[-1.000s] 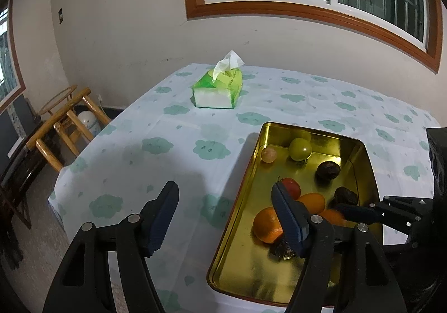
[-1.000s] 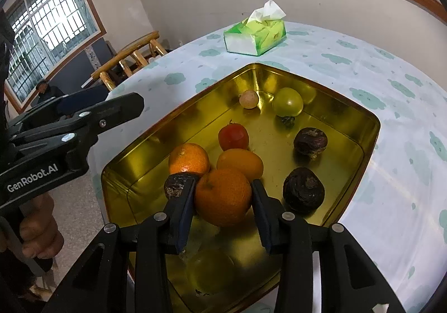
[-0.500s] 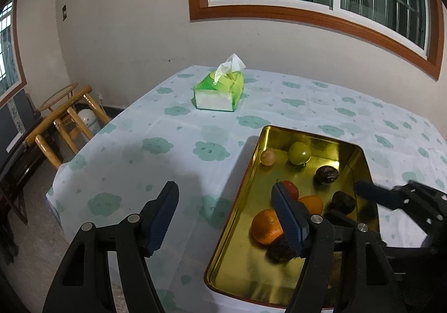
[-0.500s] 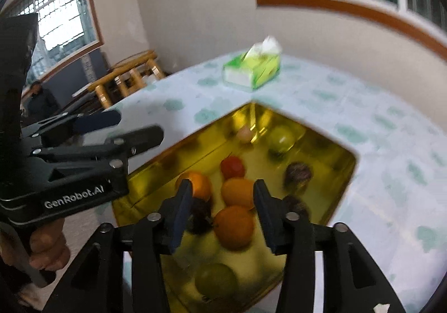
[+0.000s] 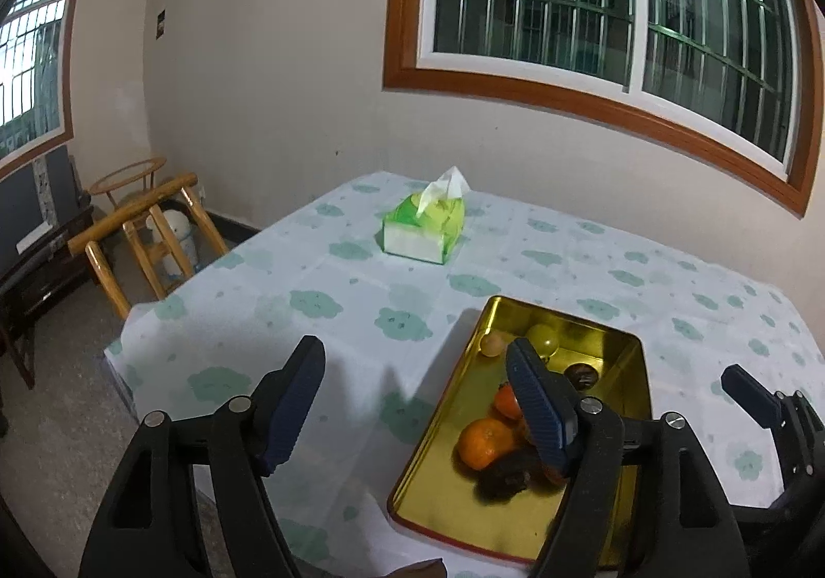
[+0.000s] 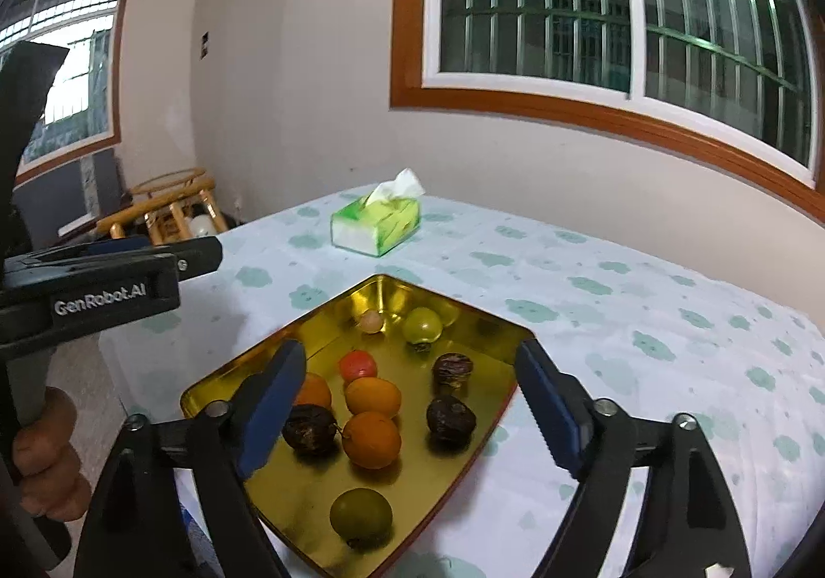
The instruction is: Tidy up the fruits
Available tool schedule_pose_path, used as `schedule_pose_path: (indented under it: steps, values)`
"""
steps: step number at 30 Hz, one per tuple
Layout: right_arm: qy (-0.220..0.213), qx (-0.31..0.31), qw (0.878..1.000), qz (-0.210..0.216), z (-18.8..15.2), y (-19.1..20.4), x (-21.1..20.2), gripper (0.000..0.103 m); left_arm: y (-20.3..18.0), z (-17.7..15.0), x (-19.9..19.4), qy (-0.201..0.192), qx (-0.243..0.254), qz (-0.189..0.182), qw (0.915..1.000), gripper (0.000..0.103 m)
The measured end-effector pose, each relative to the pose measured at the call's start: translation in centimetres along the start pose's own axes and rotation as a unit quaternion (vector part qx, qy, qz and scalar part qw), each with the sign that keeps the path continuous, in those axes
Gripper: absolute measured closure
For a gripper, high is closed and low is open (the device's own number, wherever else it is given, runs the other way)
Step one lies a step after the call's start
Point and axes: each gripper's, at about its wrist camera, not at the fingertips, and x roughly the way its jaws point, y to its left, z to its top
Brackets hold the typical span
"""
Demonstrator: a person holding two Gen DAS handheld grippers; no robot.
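Fruits all sit loose in the gold tray on the cloud-print tablecloth; none visible outside it.

Left to right, right-wrist view:
- Left gripper hangs off the tray's left edge, nothing between its jaws; they are opening. Risk: a careless swing clips the tray rim and shunts the whole tray toward the near table edge.
- Right gripper above the tray, jaws opening wide, nothing pinched. Round orange lies free below, just beside a dark wrinkled fruit.
- Fruit cluster mid-tray is tight: another orange, red tomato, two more dark fruits. Coming down for one likely nudges a neighbour; round fruit will probably roll on the smooth metal.
- Green fruit sits near the tray's front corner, so a bump could hop it over the low rim.
- Tissue box well apart, no concern.
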Motion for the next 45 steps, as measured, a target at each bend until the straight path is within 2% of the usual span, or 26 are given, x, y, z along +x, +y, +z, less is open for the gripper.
schedule_pose_path:
  steps: [7, 9, 10, 11, 14, 21, 31, 45]
  values:
    - [-0.026, -0.002, 1.0, -0.004, 0.4, 0.5, -2.4, 0.015, -0.4, 0.4, -3.5, -0.036, 0.012, -0.006, 0.9993, 0.022]
    - [-0.035, -0.006, 0.999, -0.003, 0.6, 0.7, -3.1, 0.013, -0.6, 0.6, -4.3, -0.044, 0.012, -0.006, 0.999, 0.017]
    - [-0.039, -0.008, 0.999, -0.004, 0.8, 0.9, -3.5, 0.013, -0.6, 0.7, -4.7, -0.046, 0.012, -0.004, 0.9989, 0.01]
    - [-0.044, -0.008, 0.999, -0.005, 0.9, 0.9, -3.8, 0.012, -0.7, 0.7, -5.1, -0.051, 0.012, -0.003, 0.9986, 0.009]
    - [-0.052, -0.007, 0.999, -0.006, 1.2, 1.0, -4.5, 0.011, -0.8, 0.8, -6.5, -0.074, 0.013, 0.001, 0.9972, 0.008]
    - [-0.067, -0.012, 0.998, -0.009, 1.6, 1.2, -5.5, 0.01, -2.1, 0.8, -8.0, -0.097, 0.039, 0.009, 0.9945, 0.006]
    - [-0.072, -0.009, 0.997, -0.015, 1.9, 1.0, -5.9, 0.01, -2.1, 1.1, -8.6, -0.105, 0.031, 0.01, 0.9939, 0.002]
    - [-0.077, -0.011, 0.997, -0.019, 1.9, 1.2, -6.3, 0.006, -2.1, 0.9, -9.0, -0.109, 0.029, 0.013, 0.9935, 0.001]
